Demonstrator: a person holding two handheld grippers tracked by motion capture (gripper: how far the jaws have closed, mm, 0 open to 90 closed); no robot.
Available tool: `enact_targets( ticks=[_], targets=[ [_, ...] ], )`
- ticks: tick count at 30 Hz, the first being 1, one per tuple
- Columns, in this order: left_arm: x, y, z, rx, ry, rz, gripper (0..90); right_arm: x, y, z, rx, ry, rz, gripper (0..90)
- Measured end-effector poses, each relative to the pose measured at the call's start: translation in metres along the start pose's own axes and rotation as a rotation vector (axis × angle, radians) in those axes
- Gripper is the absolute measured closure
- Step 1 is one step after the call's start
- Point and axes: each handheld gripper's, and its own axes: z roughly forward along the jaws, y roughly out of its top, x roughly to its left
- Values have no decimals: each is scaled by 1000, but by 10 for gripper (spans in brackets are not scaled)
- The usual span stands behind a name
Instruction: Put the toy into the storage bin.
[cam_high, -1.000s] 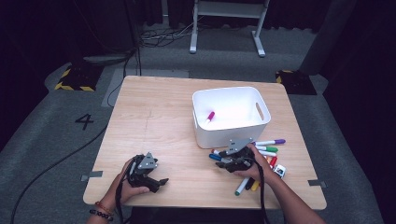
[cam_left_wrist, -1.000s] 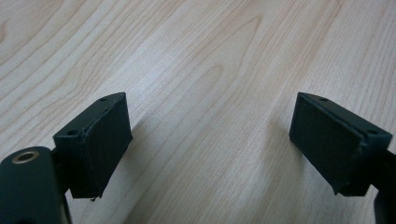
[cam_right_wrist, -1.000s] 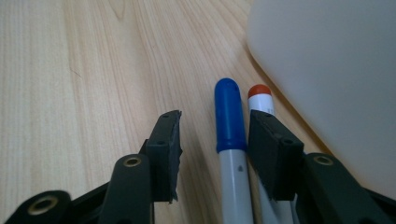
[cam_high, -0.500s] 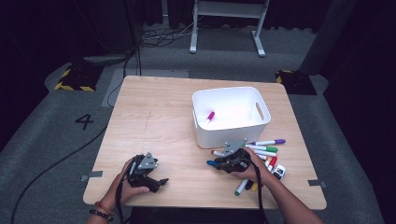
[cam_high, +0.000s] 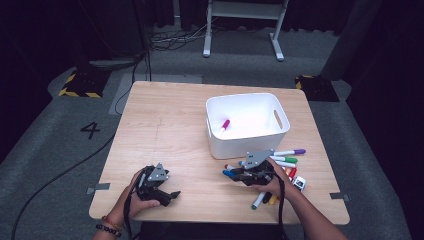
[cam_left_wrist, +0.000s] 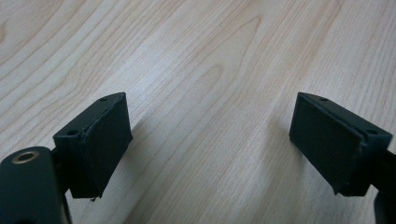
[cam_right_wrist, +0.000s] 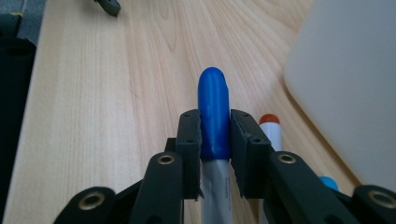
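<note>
Wood table (cam_high: 165, 125) w/ a white bin (cam_high: 247, 124) at its right side; one pink marker (cam_high: 224, 125) lies inside. Our right gripper (cam_right_wrist: 215, 135) has its jaws pinched on a blue-capped marker (cam_right_wrist: 214, 112), held just in front of the bin, next to an orange-capped marker (cam_right_wrist: 271, 130) and the loose pens (cam_high: 287, 160). Our left gripper (cam_left_wrist: 210, 140) sits near the front-left edge, jaws spread wide over bare wood, nothing btwn them.

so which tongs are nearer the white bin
Right. The right tongs sit just in front of the white bin, clamped on a blue marker; the left tongs are far off by the table's near-left edge.
</note>
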Motion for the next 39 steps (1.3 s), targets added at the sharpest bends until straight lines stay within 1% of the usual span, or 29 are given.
enact_targets(
  ticks=[1,3,4,8,14,16,17,18,19,20,22,23,24,25,26,27,29,31,33,34,35,36,37,39],
  targets=[
    [0,0,0,0,0,0,131,-1,0,-3,-14,-1,-4,742],
    [0,0,0,0,0,0,131,-1,1,-10,-42,0,10,743],
    [0,0,0,0,0,0,131,-1,2,-13,-56,-4,4,742],
    [0,0,0,0,0,0,131,-1,4,-30,-98,-26,8,743],
    [0,0,0,-2,0,-2,131,0,13,-61,-159,-60,-11,743],
    [0,0,0,0,0,0,131,1,19,-71,-166,-70,-16,743],
    [0,0,0,0,0,0,131,1,19,-71,-166,-70,-16,743],
    [0,0,0,0,0,0,131,1,22,-76,-167,-73,-25,743],
    [0,0,0,0,0,0,131,3,28,-85,-167,-83,-37,742],
    [0,0,0,0,0,0,131,3,31,-89,-168,-90,-44,743],
    [0,0,0,-1,0,-1,131,3,36,-98,-179,-99,-46,742],
    [0,0,0,0,0,0,131,1,39,-102,-185,-102,-53,742],
    [0,0,0,0,0,0,131,1,39,-102,-185,-102,-53,742],
    [0,0,0,0,0,0,131,0,43,-107,-185,-114,-52,743],
    [0,0,0,0,0,0,131,-1,44,-109,-183,-117,-54,742],
    [0,0,0,0,0,0,131,-5,50,-115,-181,-130,-54,742],
    [0,0,0,-2,0,-2,130,-6,52,-117,-176,-134,-53,742],
    [0,0,0,0,0,0,130,-11,62,-125,-174,-145,-55,743],
    [0,0,0,0,0,0,130,-13,64,-128,-173,-147,-54,742],
    [0,0,0,0,0,0,131,-16,71,-132,-177,-147,-56,743],
    [0,0,0,0,0,0,131,-16,71,-132,-177,-147,-56,743],
    [0,0,0,1,-1,0,131,-18,74,-134,-174,-154,-65,742],
    [0,0,0,1,0,0,131,-19,78,-137,-172,-162,-62,742],
    [0,0,0,0,0,0,130,-22,84,-140,-175,-165,-68,742]
  ],
)
